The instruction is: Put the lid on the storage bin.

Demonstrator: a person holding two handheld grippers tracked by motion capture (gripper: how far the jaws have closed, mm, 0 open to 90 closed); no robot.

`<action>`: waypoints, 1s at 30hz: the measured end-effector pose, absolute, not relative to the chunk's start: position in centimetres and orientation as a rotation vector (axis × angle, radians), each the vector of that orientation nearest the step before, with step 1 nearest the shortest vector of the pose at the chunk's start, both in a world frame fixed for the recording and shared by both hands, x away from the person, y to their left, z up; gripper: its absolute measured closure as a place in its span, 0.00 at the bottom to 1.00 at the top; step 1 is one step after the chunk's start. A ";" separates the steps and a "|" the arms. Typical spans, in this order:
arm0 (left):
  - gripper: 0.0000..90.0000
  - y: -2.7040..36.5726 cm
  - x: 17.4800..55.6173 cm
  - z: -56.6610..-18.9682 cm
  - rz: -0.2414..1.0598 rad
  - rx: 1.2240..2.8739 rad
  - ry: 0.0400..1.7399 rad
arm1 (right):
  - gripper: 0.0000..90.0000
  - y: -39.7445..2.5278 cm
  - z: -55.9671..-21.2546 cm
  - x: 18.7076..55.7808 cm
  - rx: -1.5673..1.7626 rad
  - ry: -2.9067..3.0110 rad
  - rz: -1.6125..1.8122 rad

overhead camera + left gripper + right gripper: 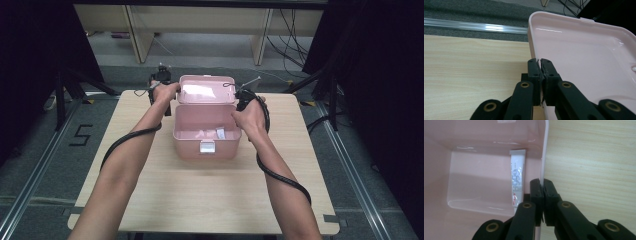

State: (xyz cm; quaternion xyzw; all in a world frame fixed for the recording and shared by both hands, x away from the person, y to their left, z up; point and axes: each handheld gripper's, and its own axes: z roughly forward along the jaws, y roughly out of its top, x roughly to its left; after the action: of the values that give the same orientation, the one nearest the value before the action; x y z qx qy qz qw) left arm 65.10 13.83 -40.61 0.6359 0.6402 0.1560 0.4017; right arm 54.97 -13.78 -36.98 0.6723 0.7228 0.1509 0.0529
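Pink plastic box [206,135] sat open, glossy lid [584,55] upright; left gripper [540,65] pinched the lid's edge, right gripper [541,185] clamped the box wall beside a white tube [516,180].

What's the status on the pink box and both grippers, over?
Left gripper shut on lid edge. Right gripper shut on box wall. Tube lies inside. Nothing in the way.

Lab: tripods [67,90], cables [290,35], floor rails [30,185].
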 end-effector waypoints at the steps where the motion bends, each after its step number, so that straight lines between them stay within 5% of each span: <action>1: 0.96 13.9 65.0 -40.5 0.395 1.602 1.618 | 0.99 -13.6 -36.9 54.9 2.071 2.190 0.449; 30: 0.96 13.9 62.5 -38.2 0.524 1.565 1.411 | 1.00 -13.6 -36.8 55.3 2.205 2.089 0.407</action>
State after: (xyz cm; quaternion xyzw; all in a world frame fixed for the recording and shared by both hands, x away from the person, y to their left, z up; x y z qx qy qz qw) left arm 62.46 13.87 -38.23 0.6376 0.5747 0.2134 0.4665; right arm 55.26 -13.59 -36.82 0.7190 0.6811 0.1328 0.0386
